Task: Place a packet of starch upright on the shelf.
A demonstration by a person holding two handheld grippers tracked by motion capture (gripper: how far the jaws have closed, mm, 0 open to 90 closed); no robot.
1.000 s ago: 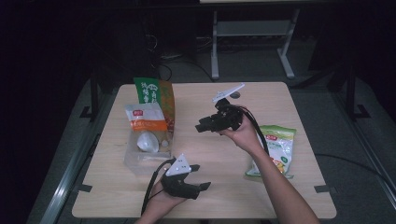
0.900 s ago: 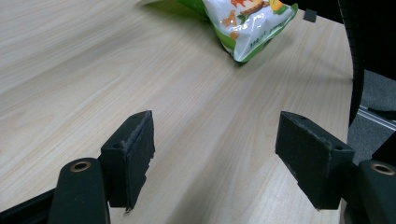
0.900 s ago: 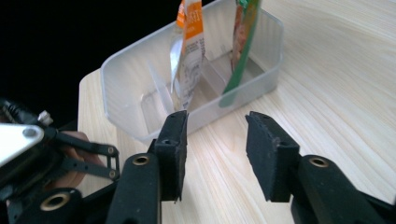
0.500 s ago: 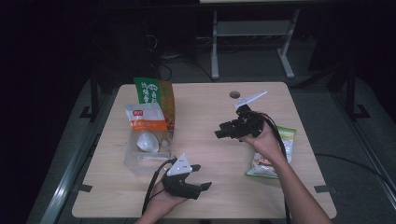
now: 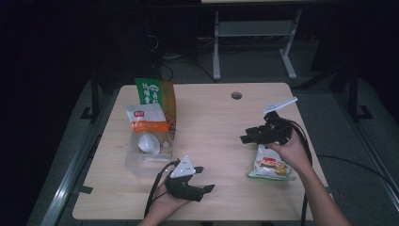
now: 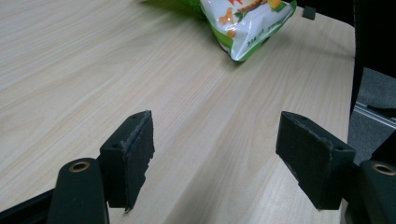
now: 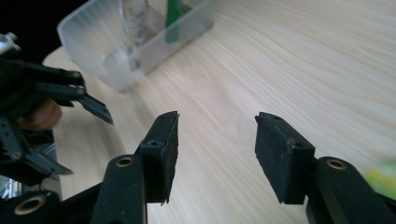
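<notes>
A clear bin [image 5: 141, 162] holding packets stands well left of your right gripper [image 5: 247, 138], jaws just spreading, empty. The green-and-white snack bag [image 5: 270, 165] lies flat just below it; your left gripper [image 5: 203, 179] gapes empty.

No legible text on any packaging.

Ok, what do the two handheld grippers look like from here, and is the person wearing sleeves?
Both are black. The left gripper and the right gripper each carry a pale three-cornered plate on top and trail a black cable. Up close, the jaws end in flat, rectangular black pads with slightly frayed edges, and a brass-coloured ring is set in each jaw arm. No sleeves show; the forearms are bare.
</notes>
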